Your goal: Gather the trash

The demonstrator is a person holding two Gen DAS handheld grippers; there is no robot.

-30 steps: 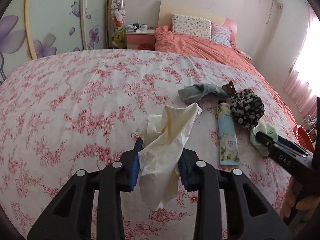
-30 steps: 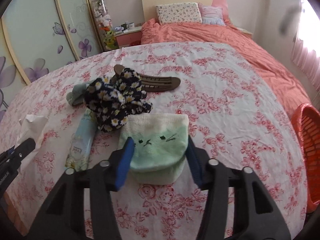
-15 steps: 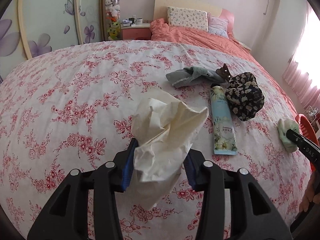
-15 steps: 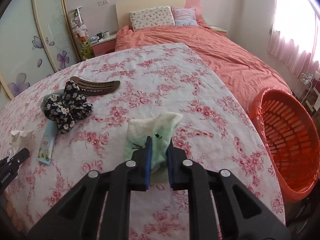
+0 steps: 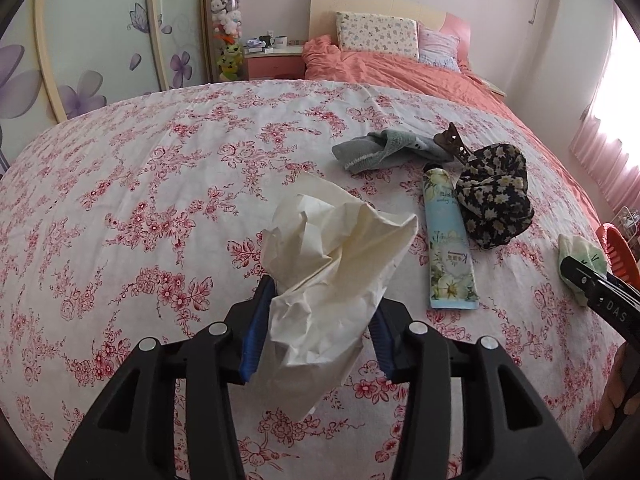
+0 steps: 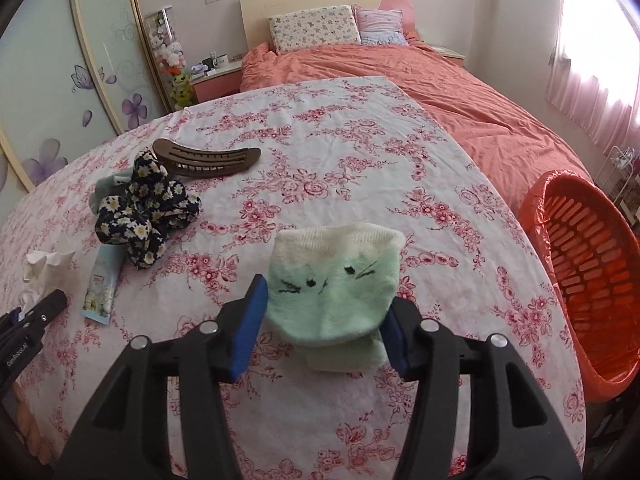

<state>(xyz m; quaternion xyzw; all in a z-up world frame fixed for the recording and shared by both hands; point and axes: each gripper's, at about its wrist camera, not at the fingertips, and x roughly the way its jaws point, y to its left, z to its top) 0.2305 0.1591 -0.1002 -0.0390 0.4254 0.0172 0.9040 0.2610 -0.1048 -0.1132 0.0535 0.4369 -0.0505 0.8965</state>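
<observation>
My left gripper is shut on a crumpled cream paper and holds it above the flowered cloth. The paper also shows small at the left in the right wrist view. My right gripper stands open around a pale green sock with a cat face, its blue pads apart from the sock, which lies on the cloth. The sock also shows at the right edge in the left wrist view. An orange basket stands off the table's right side.
On the cloth lie a blue floral tube, a dark daisy-print scrunchie, a grey sock and a brown hair clip. A bed with an orange quilt stands behind. The table edge runs beside the basket.
My right gripper was shut on the green sock half a second ago; its jaws now stand wide apart around it. My left gripper still holds the paper, a little lower.
</observation>
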